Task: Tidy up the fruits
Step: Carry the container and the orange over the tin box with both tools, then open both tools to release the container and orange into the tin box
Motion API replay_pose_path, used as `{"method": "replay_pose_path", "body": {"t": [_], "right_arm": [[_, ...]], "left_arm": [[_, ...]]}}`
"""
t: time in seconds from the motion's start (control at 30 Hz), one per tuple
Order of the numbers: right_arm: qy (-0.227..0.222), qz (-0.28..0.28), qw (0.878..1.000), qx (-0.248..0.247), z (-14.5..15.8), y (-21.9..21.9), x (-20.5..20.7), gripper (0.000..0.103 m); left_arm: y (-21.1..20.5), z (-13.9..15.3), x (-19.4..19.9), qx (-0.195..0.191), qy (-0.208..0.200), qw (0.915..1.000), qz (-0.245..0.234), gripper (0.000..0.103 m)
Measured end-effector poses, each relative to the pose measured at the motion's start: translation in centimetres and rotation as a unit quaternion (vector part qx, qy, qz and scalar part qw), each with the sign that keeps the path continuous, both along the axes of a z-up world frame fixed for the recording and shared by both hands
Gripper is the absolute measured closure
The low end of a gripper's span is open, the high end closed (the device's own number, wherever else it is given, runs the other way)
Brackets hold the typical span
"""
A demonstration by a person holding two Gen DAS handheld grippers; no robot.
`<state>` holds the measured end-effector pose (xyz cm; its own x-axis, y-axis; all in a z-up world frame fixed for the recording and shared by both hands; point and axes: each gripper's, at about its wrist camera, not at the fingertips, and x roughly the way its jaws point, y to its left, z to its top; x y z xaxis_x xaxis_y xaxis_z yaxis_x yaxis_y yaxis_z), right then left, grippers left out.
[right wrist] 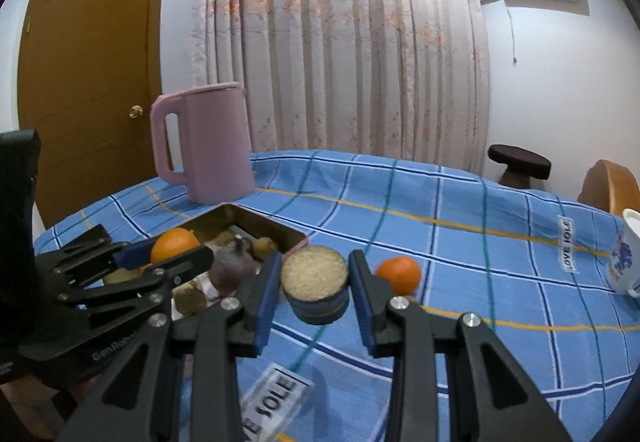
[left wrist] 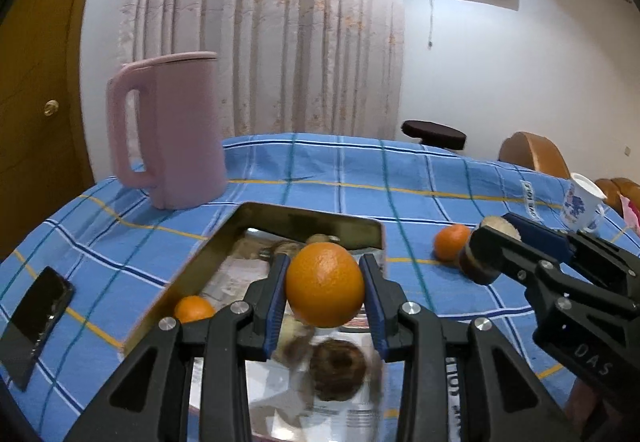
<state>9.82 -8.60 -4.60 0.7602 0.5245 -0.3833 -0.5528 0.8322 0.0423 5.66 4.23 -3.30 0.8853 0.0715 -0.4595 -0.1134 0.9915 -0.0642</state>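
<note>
My left gripper [left wrist: 325,284] is shut on a large orange [left wrist: 325,286] and holds it above the gold metal tray [left wrist: 304,220]. The tray holds a small orange [left wrist: 193,309], a dark round fruit [left wrist: 338,368] and other brown fruits. My right gripper [right wrist: 314,280] is shut on a small wooden tub of rice [right wrist: 315,288], held above the tablecloth just right of the tray [right wrist: 264,220]. A loose tangerine [right wrist: 399,274] lies on the cloth beside the tub; it also shows in the left wrist view [left wrist: 452,242].
A pink jug [left wrist: 170,130] stands behind the tray. A black phone [left wrist: 34,322] lies at the table's left edge. A white and blue cup [left wrist: 582,202] stands at the far right. A dark stool [right wrist: 519,162] and wooden chairs stand beyond the blue checked table.
</note>
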Motion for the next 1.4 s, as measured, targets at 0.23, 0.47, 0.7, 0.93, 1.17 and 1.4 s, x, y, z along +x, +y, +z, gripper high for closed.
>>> {"method": "replay_pose_path", "body": {"t": [0.23,0.47,0.7,0.93,1.17,1.4], "right_arm": [[-0.005,0.035,0.999,-0.003,0.7,3.2,-0.1,0.066],[-0.001,0.065,0.998,-0.002,0.9,5.9,-0.2,0.066],[0.003,0.097,0.995,-0.017,0.2,8.3,-1.0,0.066],[0.022,0.116,0.992,-0.039,-1.1,9.7,-1.0,0.066],[0.037,0.136,0.989,-0.048,-1.9,10.1,-1.0,0.065],[0.033,0.137,0.989,-0.042,-1.8,9.5,-1.3,0.056]], "left_arm": [[3.2,0.3,-0.2,-0.006,0.007,0.9993,0.035,0.066],[5.4,-0.2,-0.6,-0.007,0.023,0.9980,0.058,0.066],[7.1,-0.7,-0.8,-0.016,0.034,0.9969,0.070,0.066],[7.6,-1.4,-0.8,-0.014,0.046,0.9964,0.071,0.065],[7.5,-2.0,-0.6,-0.010,0.064,0.9954,0.070,0.065],[7.2,-2.0,-0.7,-0.005,0.069,0.9950,0.072,0.059]]}}
